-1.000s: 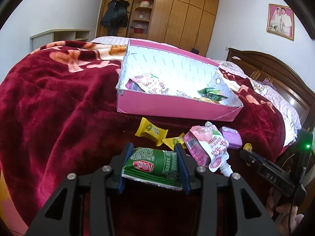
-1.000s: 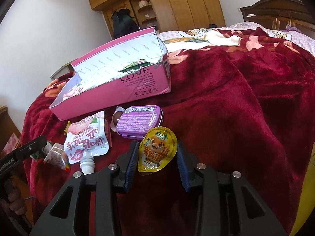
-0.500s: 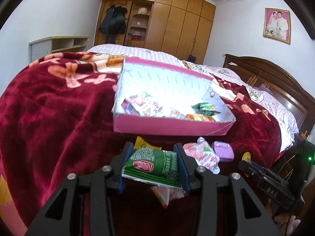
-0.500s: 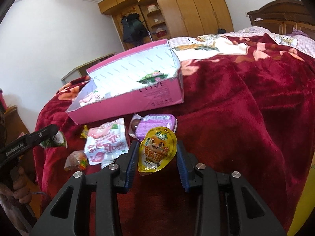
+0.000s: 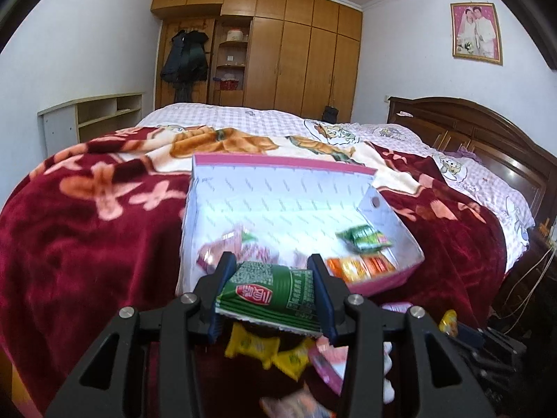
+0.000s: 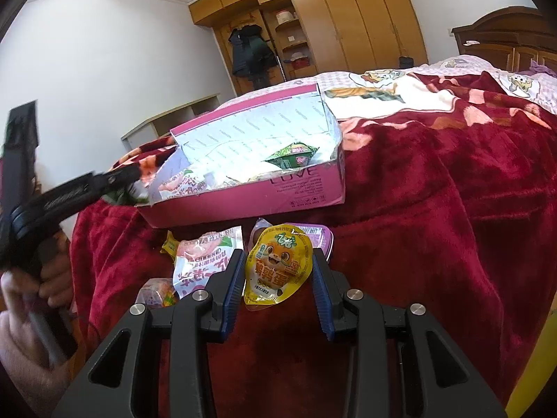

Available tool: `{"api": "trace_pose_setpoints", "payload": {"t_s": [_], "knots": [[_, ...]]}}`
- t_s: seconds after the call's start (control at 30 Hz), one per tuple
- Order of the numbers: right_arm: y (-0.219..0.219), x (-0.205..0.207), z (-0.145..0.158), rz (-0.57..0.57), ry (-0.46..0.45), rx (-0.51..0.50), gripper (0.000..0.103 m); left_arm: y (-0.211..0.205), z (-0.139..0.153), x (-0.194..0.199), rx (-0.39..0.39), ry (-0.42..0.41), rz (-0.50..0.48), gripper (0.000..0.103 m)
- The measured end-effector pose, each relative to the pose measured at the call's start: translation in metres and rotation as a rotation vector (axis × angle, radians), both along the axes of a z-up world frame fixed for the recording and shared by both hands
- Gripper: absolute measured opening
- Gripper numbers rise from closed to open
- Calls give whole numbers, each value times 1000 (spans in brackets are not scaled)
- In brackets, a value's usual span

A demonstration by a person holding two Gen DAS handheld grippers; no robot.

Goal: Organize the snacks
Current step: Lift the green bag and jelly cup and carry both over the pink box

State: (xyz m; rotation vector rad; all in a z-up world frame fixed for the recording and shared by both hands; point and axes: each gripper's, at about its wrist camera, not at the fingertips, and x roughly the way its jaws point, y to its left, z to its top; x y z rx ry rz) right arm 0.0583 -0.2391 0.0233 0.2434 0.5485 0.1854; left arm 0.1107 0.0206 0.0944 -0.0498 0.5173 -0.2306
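Left gripper (image 5: 271, 291): we have it clamped on a green packet (image 5: 269, 296), raised just short of the box's near wall.
Right gripper (image 6: 276, 275): our jaws are closed on a yellow jelly cup (image 6: 277, 268), lifted off the blanket (image 6: 435, 209), in front of the box.
Box (image 5: 400, 275): pink, open on the bed; we count a green packet at its right end, orange packets beside that and pink wrappers to the left, blurred.
Done: we judge several snacks already sorted into the box.
In hand: two more, one per gripper, neither yet inside.
Left on the blanket: a pink pouch (image 6: 205, 264), a purple tub (image 6: 322, 240) behind the cup, yellow candies (image 5: 250, 343) and a small wrapped sweet (image 6: 158, 291).
Progress: we reckon roughly half; both held snacks need dropping in, then the loose ones.
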Motion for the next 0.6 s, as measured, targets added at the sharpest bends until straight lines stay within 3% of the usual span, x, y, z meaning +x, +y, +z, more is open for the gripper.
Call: {"api": "trace_pose_setpoints", "payload": {"t_s": [0.43, 0.6], "knots": [[-2, 24, 26, 2, -8, -14, 38, 1, 1, 82, -3, 5, 10, 45], [1, 32, 31, -11, 4, -28, 38, 7, -12, 116, -28, 57, 22, 45]]}}
